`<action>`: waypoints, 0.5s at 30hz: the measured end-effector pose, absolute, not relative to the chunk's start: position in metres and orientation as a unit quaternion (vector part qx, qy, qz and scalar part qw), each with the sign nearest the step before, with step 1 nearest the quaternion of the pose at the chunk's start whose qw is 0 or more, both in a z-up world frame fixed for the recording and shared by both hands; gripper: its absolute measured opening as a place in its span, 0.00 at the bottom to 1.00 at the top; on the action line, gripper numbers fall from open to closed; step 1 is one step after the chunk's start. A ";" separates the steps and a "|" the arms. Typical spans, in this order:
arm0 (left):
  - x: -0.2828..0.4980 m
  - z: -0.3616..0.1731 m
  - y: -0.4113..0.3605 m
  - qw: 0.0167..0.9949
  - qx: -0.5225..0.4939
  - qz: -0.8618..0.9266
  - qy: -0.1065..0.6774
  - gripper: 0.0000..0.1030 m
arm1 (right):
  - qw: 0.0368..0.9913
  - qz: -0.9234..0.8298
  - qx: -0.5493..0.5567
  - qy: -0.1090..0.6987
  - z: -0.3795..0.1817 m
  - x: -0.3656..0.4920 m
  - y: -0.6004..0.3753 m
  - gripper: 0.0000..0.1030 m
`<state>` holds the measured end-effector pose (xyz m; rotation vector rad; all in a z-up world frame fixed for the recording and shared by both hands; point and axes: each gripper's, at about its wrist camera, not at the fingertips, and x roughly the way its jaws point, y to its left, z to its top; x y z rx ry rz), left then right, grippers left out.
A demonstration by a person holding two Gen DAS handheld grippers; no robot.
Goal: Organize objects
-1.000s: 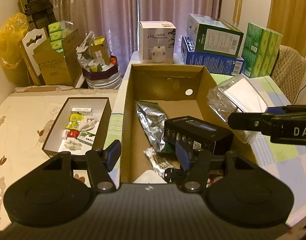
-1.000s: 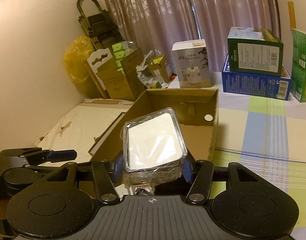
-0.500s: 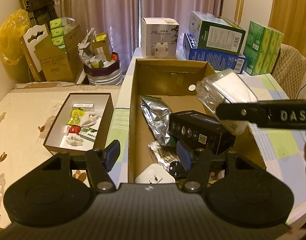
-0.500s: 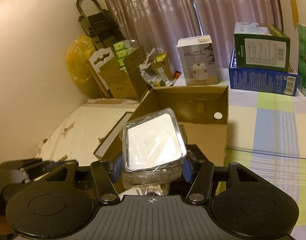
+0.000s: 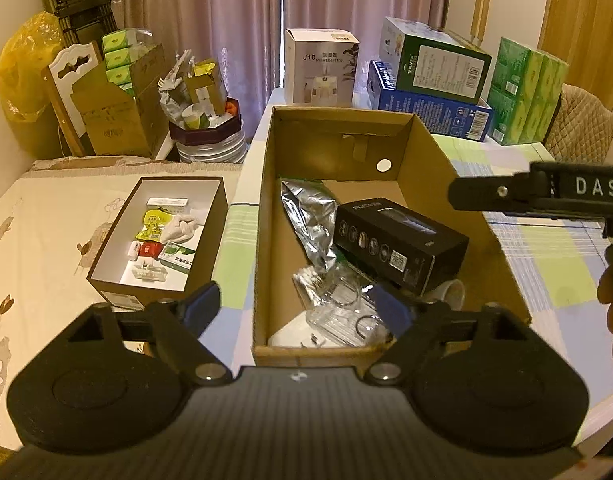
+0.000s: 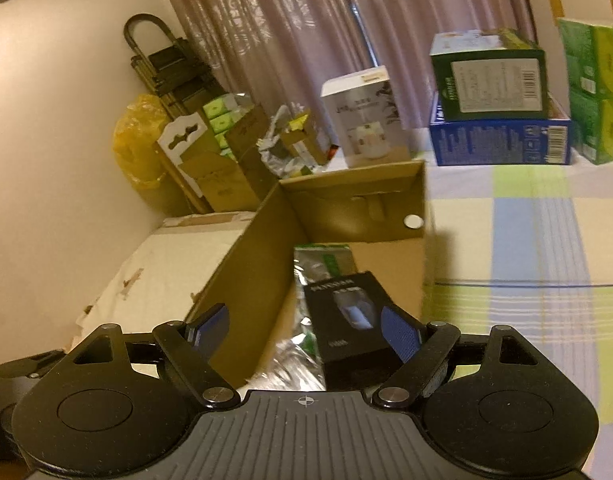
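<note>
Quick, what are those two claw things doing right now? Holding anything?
Left gripper: jaws open, holding nothing, above the near end of the cardboard box.
Right gripper: jaws open, empty, over that box.

White carton (image 5: pixel 321 66) behind cardboard box: "J10", "HUMIDIFIER" under it. Right tongs (image 5: pixel 538 194) arm, seen from left wrist: white letters "DAS". Other print on boxes too small or blurred to read.
</note>
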<state>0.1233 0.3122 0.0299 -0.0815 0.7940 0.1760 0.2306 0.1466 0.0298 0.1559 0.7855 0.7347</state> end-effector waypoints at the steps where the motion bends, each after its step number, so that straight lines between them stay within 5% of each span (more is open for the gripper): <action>1: 0.121 0.030 0.311 0.919 -0.040 0.086 0.384 0.89 | 0.857 0.346 0.073 0.374 0.031 0.228 0.142 0.78; 5: 0.111 0.035 0.302 0.922 -0.036 0.093 0.374 0.99 | 0.866 0.324 0.054 0.377 0.036 0.214 0.123 0.79; 15: 0.075 0.045 0.269 0.926 -0.022 0.084 0.366 0.99 | 0.875 0.296 0.001 0.383 0.043 0.154 0.088 0.79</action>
